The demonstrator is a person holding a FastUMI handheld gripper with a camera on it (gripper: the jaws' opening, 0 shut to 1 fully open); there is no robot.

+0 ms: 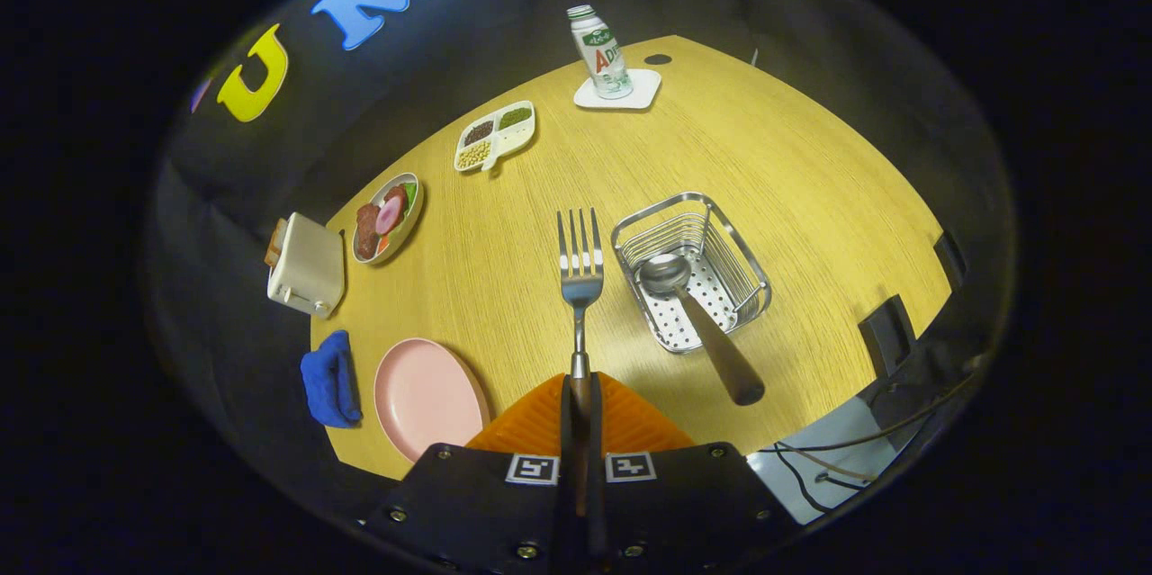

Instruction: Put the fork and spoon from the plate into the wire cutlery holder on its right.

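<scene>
**Above the table: fork held, spoon in holder**

Between the gripper fingers, closed on its handle, a silver metal fork points tines toward 12 o'clock over the yellow wooden table. At 2 o'clock of the fingers, the rectangular wire cutlery holder contains a wooden-handled metal spoon. The round pink plate lies at 9 o'clock.

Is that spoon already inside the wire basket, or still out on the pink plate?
In. The spoon rests bowl-down in the wire basket, handle leaning out over the rim. The fingers grip the fork.
</scene>
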